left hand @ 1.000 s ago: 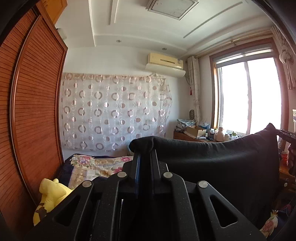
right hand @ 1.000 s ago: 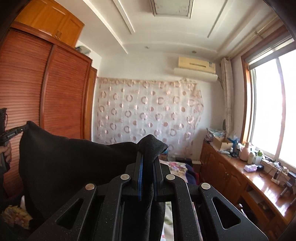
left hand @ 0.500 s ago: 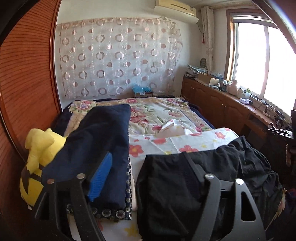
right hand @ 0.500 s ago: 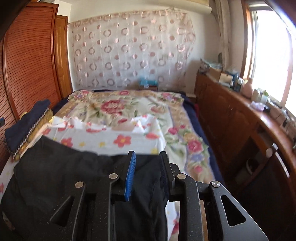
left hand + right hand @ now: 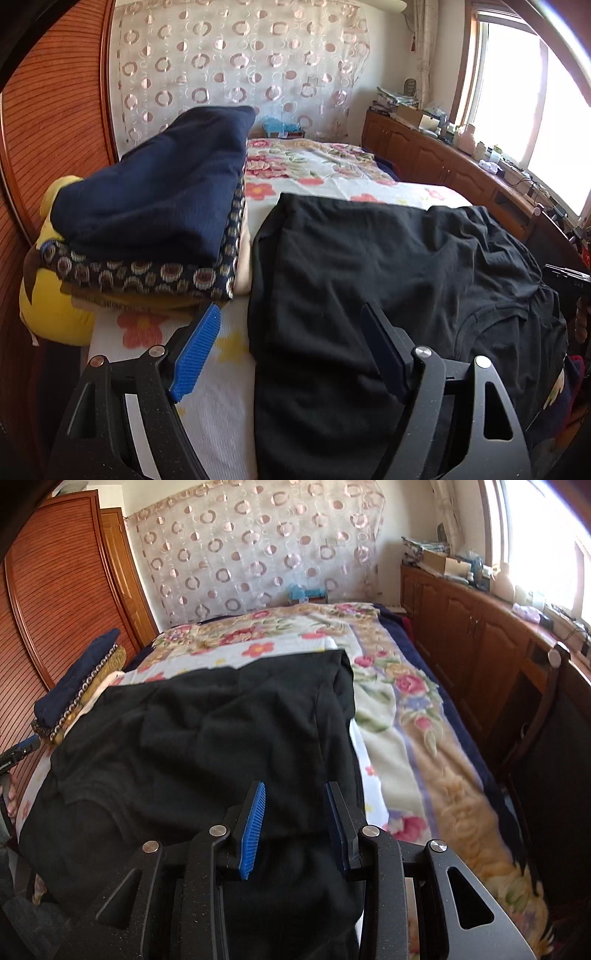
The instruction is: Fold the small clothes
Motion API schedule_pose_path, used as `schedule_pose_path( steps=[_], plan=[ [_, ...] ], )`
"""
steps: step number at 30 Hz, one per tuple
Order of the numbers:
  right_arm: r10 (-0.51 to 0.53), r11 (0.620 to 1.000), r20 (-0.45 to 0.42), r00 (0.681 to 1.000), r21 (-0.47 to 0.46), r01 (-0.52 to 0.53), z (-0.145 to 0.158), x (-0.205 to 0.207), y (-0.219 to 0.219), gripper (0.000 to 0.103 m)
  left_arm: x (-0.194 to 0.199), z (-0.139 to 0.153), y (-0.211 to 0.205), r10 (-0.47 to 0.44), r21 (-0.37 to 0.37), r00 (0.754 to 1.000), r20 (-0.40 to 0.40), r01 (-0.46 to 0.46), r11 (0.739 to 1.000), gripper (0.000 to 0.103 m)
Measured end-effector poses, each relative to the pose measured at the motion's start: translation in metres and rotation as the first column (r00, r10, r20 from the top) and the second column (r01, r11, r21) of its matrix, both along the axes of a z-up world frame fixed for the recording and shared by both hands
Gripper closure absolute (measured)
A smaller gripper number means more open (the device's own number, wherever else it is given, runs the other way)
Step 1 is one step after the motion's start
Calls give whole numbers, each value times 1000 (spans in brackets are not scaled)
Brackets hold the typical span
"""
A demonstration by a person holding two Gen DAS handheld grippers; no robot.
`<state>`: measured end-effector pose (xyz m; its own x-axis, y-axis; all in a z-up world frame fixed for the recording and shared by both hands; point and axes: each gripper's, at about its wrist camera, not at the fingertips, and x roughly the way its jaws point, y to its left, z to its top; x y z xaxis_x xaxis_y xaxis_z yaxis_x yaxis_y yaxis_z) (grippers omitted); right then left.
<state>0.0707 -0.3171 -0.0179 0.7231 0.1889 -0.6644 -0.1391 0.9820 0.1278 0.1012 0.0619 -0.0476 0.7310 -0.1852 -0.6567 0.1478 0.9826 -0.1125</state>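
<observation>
A black garment [image 5: 388, 266] lies spread on the flowered bed sheet [image 5: 314, 166], rumpled toward its right side. My left gripper [image 5: 291, 343] hovers low over the garment's near left edge, open wide, its blue pads clear of the cloth. In the right wrist view the same black garment [image 5: 207, 738] fills the near bed. My right gripper [image 5: 295, 823] sits over its near right part, jaws opening, with fabric below the gap and neither pad pressing on it.
A stack of folded clothes [image 5: 159, 192], navy on top, sits left of the garment, with a yellow plush toy [image 5: 55, 306] beside it. A wooden wardrobe [image 5: 62, 590] lines the left wall. Cluttered wooden cabinets [image 5: 480, 627] and a chair [image 5: 546, 701] stand on the right.
Both grippers came down from holding the black garment up in the air. They let go of it, and it now lies flat on the bed.
</observation>
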Motion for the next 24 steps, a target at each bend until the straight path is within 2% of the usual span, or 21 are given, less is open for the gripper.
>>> schedule_pose_path(
  steps=[4, 8, 10, 14, 19, 24],
  plan=[
    [14, 1000, -28, 1000, -19, -14, -2, 7, 4, 69, -4, -13, 5, 11, -3, 1000, -26, -11, 1000, 24],
    [13, 999, -44, 999, -36, -14, -5, 14, 8, 69, -7, -16, 6, -35, -62, 998, -49, 32, 998, 44],
    [7, 1000, -44, 999, -28, -8, -7, 17, 5, 69, -8, -17, 4, -39, -52, 998, -57, 36, 998, 51],
    [6, 1000, -38, 999, -17, -7, -1, 21, 0, 66, -4, -24, 2, -37, -28, 995, -87, 34, 999, 52],
    [7, 1000, -41, 999, -21, -8, 4, 25, -3, 62, 5, -29, 5, -42, -48, 992, -116, 36, 998, 52],
    [13, 1000, -50, 999, -7, -13, 5, 30, -4, 58, 11, -27, 4, -48, -46, 991, -122, 42, 998, 63]
  ],
)
